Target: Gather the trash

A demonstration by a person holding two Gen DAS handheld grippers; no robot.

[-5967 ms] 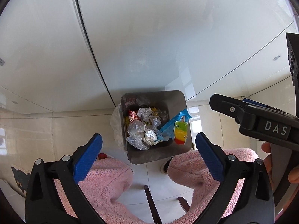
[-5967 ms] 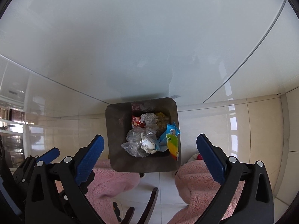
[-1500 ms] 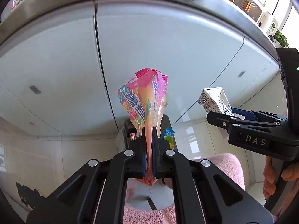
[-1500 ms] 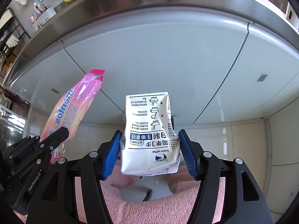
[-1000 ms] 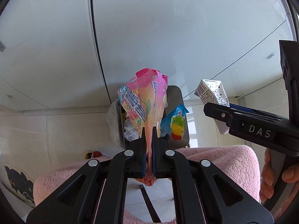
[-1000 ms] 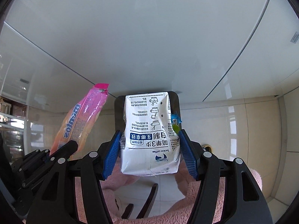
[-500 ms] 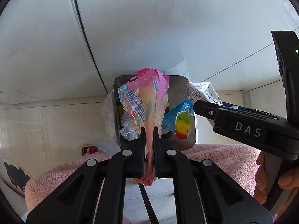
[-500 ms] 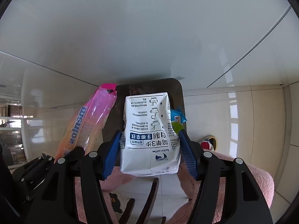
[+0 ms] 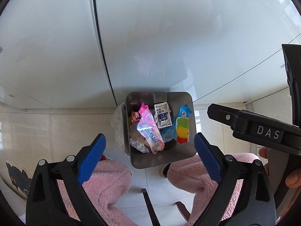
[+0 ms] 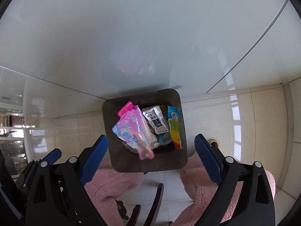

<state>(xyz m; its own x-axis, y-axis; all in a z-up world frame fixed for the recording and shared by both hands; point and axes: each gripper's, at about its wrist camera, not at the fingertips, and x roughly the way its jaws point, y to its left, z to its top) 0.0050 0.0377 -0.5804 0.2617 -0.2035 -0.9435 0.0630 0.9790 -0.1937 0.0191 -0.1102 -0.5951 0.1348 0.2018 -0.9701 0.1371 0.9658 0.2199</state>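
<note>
Both grippers released, jaws just opened, nothing between them.
Left gripper (image 9: 149, 157), right gripper (image 10: 151, 157): pink candy bag (image 9: 149, 130) and white carton (image 9: 162, 117) seen lying in grey bin (image 9: 190, 150).

Soft daylight fills both my views, bright and even. The glossy white cabinet front (image 9: 169, 37) carries a grey shadow and faint coloured reflections; the shiny beige floor tiles (image 10: 235, 113) hold window glare. Straight seams bow at my fisheye edges, the corners go black, and the trash looks slightly blurred.
</note>
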